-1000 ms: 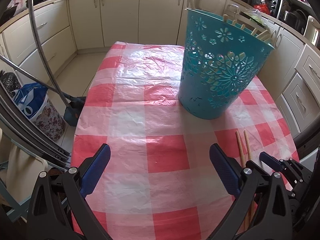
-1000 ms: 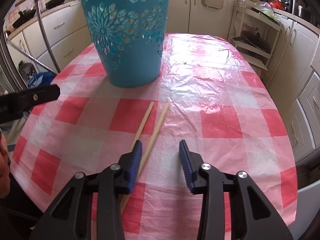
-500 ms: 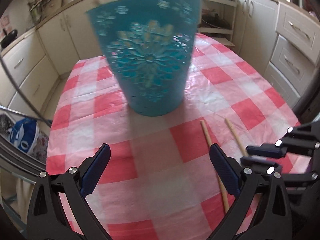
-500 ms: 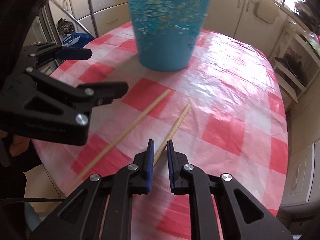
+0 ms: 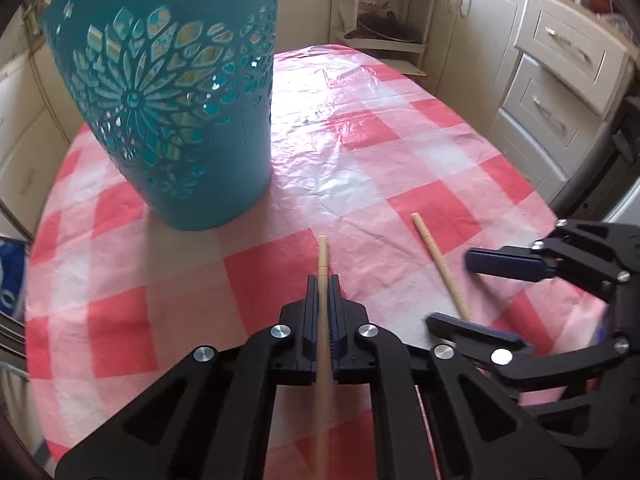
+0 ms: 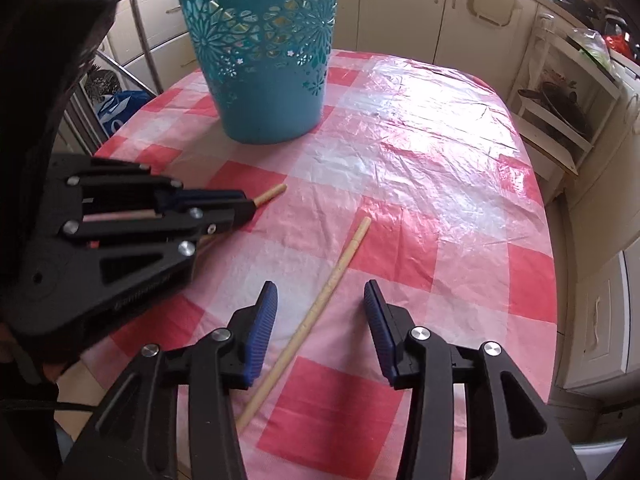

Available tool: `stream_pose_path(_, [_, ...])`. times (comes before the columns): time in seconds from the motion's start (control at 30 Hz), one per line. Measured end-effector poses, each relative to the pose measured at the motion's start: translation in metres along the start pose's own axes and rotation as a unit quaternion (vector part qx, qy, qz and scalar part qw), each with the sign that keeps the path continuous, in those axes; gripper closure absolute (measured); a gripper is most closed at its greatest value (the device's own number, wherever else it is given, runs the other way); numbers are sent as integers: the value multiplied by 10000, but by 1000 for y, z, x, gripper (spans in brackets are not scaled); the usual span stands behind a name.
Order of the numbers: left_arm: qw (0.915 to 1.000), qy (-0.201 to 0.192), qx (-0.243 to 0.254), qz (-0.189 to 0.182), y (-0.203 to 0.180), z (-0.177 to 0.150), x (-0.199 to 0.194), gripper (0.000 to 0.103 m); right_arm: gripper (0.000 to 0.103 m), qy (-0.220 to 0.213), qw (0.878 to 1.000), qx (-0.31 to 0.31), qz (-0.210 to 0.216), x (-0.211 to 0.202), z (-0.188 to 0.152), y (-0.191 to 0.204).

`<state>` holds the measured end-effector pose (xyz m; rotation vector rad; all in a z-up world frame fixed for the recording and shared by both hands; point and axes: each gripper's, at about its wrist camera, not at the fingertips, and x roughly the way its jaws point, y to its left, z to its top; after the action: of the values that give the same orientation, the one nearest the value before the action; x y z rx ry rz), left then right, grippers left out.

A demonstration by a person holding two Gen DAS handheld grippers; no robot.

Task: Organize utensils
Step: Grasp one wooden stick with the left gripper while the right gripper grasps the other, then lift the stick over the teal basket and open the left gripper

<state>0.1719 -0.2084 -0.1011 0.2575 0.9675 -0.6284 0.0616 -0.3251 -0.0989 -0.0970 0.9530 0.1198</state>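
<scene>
- Left wrist view: the left claw (image 5: 323,280) is clenched on one chopstick (image 5: 322,256) at lower centre; the teal basket (image 5: 168,92) stands upper left on the bench (image 5: 400,152).
- Right wrist view: the right claw (image 6: 320,300), its jaws opening, straddles the second chopstick (image 6: 320,304) lying at lower centre without gripping it.

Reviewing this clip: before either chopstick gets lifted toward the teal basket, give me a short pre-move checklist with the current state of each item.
1. Left gripper shut on the left chopstick: ok, pads clamp it, tip poking out ahead.
2. Right gripper gripping the right chopstick: not ok, jaws opening, stick lies loose between them on the checked tablecloth.
3. Right chopstick centred between the pads: ok, roughly.
4. Teal basket upright and unobstructed: ok.
5. Grippers apart from each other: ok, close but not touching.
6. Room inside the basket: cannot tell, its opening is out of view.
</scene>
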Motion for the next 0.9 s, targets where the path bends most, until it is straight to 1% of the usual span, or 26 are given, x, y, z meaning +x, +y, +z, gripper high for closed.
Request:
stream_pose_path(0.03, [9998, 30, -113, -160, 4, 0, -2, 99, 60, 18, 10000, 3, -10, 1, 2, 1])
stream_pose_path(0.07, [9995, 19, -195, -260, 9, -1, -4, 99, 74, 22, 10000, 4, -13, 1, 3, 2])
stream_pose_path(0.13, [9980, 18, -366, -507, 18, -2, -10, 99, 91, 41, 10000, 18, 35, 2, 6, 2])
stream_pose_path(0.17, [9971, -63, -429, -626, 26, -1, -16, 99, 93, 53, 10000, 40, 34, 2, 7, 1])
stream_pose_path(0.23, [9960, -269, -415, -739, 33, 1, -33, 99, 95, 65, 9999, 96, 40, 1, 7, 0])
stream_pose_path(0.3, [9913, -669, -323, -1090, 40, 4, -62, 99, 96, 74, 9997, 226, 95, 0, 8, 0])
stream_pose_path(0.33, [9891, -821, -252, -1199, 41, 5, -72, 99, 97, 69, 9996, 249, 141, -1, 9, 1])
stream_pose_path(0.37, [9844, -1105, -99, -1365, 42, 7, -91, 99, 97, 53, 9995, 254, 160, -2, 10, 3])
stream_pose_path(0.4, [9777, -1412, 33, -1551, 43, 9, -111, 99, 97, 33, 9995, 251, 165, -1, 12, 4])
stream_pose_path(0.43, [9725, -1613, 91, -1679, 44, 11, -124, 99, 97, 9, 9995, 259, 178, -2, 14, 6])
stream_pose_path(0.47, [9640, -1938, 147, -1815, 48, 16, -142, 99, 97, -16, 9994, 271, 199, -3, 15, 7])
stream_pose_path(0.5, [9552, -2277, 150, -1885, 52, 21, -159, 99, 97, -27, 9994, 270, 208, -3, 16, 9])
stream_pose_path(0.53, [9506, -2446, 112, -1908, 55, 27, -166, 99, 97, -34, 9994, 267, 214, -3, 18, 10])
stream_pose_path(0.6, [9365, -2963, -107, -1872, 68, 44, -185, 99, 97, -41, 9994, 260, 235, -2, 20, 14])
stream_pose_path(0.7, [9188, -3594, -547, -1540, 90, 75, -193, 99, 97, -33, 9993, 241, 268, 1, 23, 20])
stream_pose_path(0.73, [9129, -3736, -721, -1478, 98, 82, -193, 99, 97, -26, 9993, 229, 284, 2, 23, 22])
stream_pose_path(0.77, [9043, -3879, -978, -1489, 107, 93, -188, 99, 97, -26, 9994, 214, 288, 3, 23, 23])
stream_pose_path(0.8, [8980, -3973, -1189, -1471, 115, 100, -184, 99, 97, -26, 9994, 207, 293, 5, 23, 24])
stream_pose_path(0.83, [8889, -4100, -1445, -1442, 124, 107, -179, 99, 97, -23, 9994, 197, 295, 7, 24, 26])
stream_pose_path(0.9, [8776, -4231, -1797, -1360, 137, 114, -169, 99, 97, -35, 9994, 189, 285, 10, 24, 27])
